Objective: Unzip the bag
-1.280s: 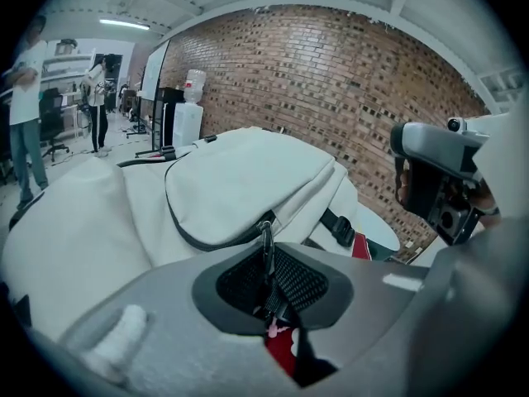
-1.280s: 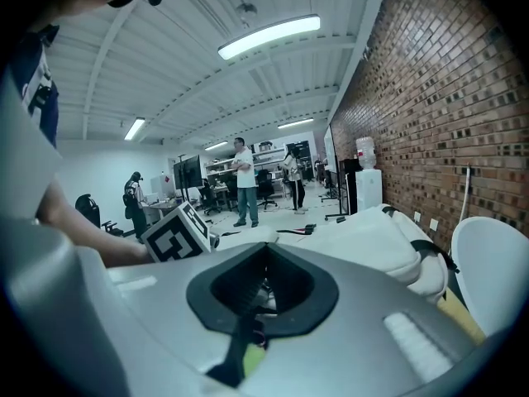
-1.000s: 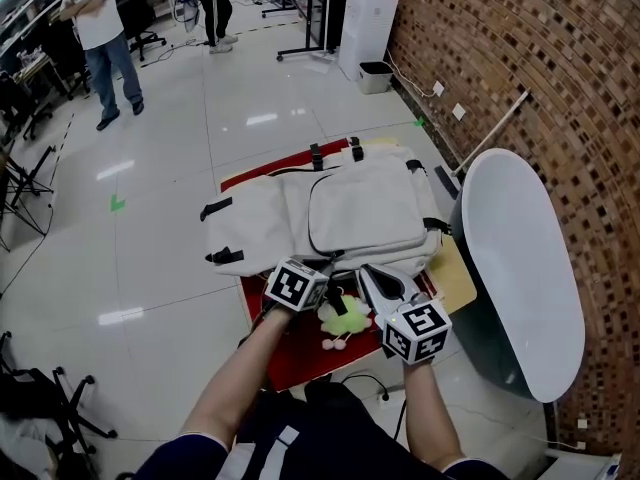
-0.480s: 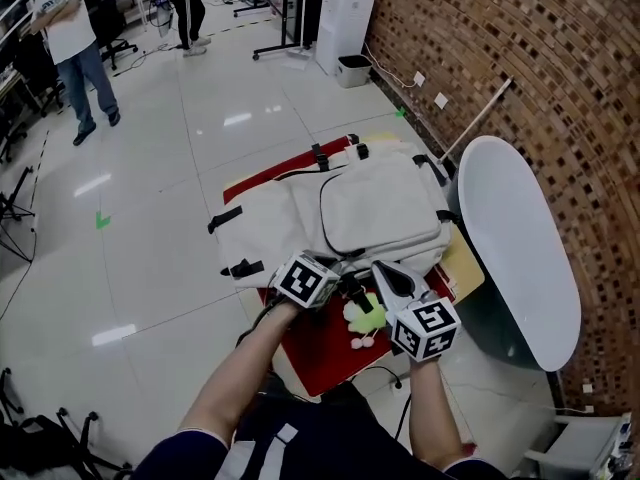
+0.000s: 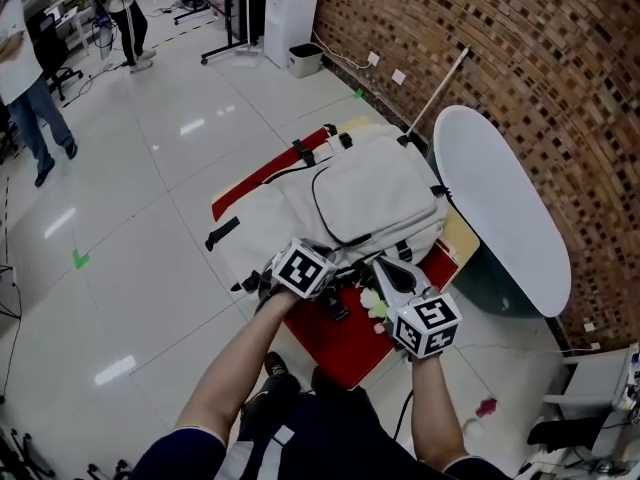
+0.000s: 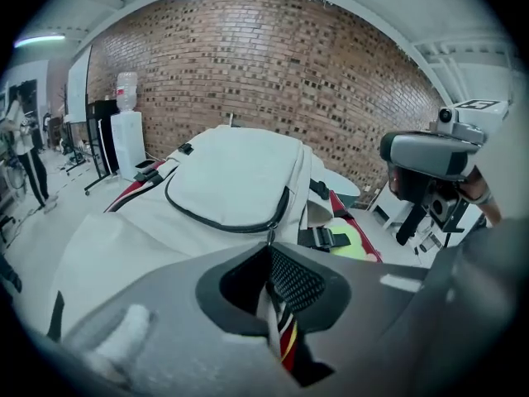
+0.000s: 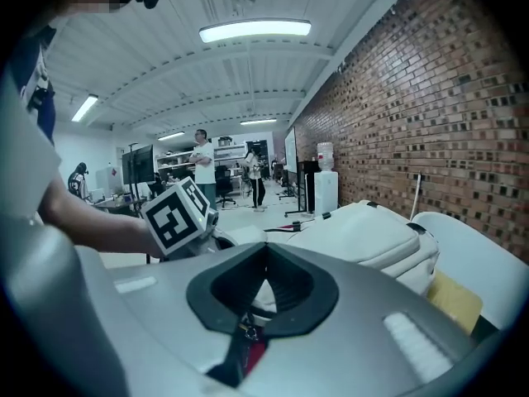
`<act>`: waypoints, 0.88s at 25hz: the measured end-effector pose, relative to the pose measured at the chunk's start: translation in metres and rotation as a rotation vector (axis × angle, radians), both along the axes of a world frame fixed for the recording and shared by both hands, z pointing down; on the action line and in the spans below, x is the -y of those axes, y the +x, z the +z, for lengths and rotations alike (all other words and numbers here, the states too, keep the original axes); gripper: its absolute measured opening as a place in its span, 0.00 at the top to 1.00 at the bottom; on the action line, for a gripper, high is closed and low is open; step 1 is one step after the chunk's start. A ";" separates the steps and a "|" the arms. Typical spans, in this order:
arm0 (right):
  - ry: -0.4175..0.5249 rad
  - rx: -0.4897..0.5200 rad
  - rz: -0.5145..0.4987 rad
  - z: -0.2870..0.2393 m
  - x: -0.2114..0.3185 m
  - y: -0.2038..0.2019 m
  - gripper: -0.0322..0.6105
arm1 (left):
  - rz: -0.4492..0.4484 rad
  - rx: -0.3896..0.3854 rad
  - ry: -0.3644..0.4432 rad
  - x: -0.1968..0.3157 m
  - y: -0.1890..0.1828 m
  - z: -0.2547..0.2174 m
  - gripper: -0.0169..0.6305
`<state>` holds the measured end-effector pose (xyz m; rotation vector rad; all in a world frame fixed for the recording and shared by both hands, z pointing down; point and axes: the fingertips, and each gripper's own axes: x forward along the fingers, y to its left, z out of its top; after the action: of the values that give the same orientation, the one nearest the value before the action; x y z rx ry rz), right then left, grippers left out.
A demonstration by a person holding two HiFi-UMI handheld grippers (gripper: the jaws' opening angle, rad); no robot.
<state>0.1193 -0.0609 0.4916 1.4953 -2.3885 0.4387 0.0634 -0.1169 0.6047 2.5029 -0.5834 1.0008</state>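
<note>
Closing in on the near edge of the cream fabric backpack (image 5: 365, 193), the left tool (image 6: 269, 255) and right tool (image 7: 264, 256) now sit tighter against it than 1 second ago. The yellow-green plush toy (image 5: 372, 302) that lay open between them is now mostly covered by the right tool. The left tool's jaws have drawn together and are clamped on the striped white, red and yellow pull ribbon (image 6: 278, 331), which leads to the small metal zipper slider (image 6: 269, 236) just beyond the tips. This suggests the grasp is made and the pull along the black curved zip (image 6: 219, 222) can begin; the zip itself looks fully shut. The right tool's jaws are together on a dark strap (image 7: 235, 358) carrying a small metal ring (image 7: 248, 329), probably to brace the bag. The backpack lies flat on a red mat (image 5: 350, 346) over the tan wooden desk (image 5: 460, 240). Its 2 visible compartments are closed, so nothing inside shows. A small white bin (image 5: 302, 60) stands far off by the wall, and its contents cannot be made out.
</note>
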 end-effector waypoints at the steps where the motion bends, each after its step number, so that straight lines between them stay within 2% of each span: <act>1: -0.002 -0.001 0.006 0.000 0.000 -0.001 0.95 | 0.011 -0.009 -0.009 0.000 0.001 -0.001 0.95; 12: 0.002 0.093 0.001 0.009 0.037 -0.020 0.95 | 0.053 0.014 0.027 0.021 -0.015 -0.008 0.95; 17: -0.005 0.087 0.034 0.013 0.054 -0.027 0.95 | 0.096 0.058 0.030 0.038 -0.026 0.002 0.95; 19: -0.008 0.071 0.052 0.015 0.062 -0.032 0.95 | 0.120 0.040 0.011 0.043 -0.030 0.006 0.95; 22: -0.017 0.055 0.116 0.017 0.070 -0.043 0.95 | 0.202 -0.014 -0.016 0.042 -0.029 0.005 0.95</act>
<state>0.0762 -0.1314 0.5082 1.6404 -2.3409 0.5312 0.0342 -0.1588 0.6096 2.5916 -0.3220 1.0526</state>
